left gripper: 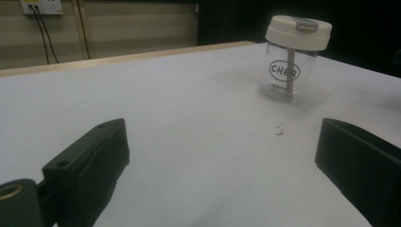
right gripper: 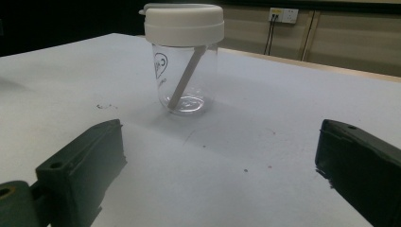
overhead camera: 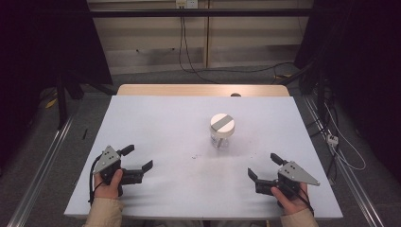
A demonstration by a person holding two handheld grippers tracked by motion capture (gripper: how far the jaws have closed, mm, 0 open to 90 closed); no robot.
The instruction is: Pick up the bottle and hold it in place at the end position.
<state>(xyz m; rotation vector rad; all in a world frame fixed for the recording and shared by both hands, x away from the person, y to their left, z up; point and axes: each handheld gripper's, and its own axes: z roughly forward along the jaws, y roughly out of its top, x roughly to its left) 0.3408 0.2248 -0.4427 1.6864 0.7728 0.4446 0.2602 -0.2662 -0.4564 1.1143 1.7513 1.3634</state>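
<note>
A clear plastic cup [overhead camera: 221,133] with a cream lid and a grey tab stands upright a little right of the table's middle, a straw leaning inside it. The left gripper view has the cup [left gripper: 288,61] far off at the upper right, printed with dark lettering. It stands closer, ahead and left of centre, in the right gripper view [right gripper: 184,61]. My left gripper [overhead camera: 139,158] rests at the near left of the table, open, jaws empty. My right gripper [overhead camera: 265,165] rests at the near right, open and empty as well. Both point inward toward the cup.
A white sheet covers the table [overhead camera: 161,127], with a wooden strip [overhead camera: 203,90] bare along the far edge. Small dark specks [overhead camera: 196,155] lie on the sheet near the cup. Cables [overhead camera: 189,61] run across the floor beyond. Dark curtains flank both sides.
</note>
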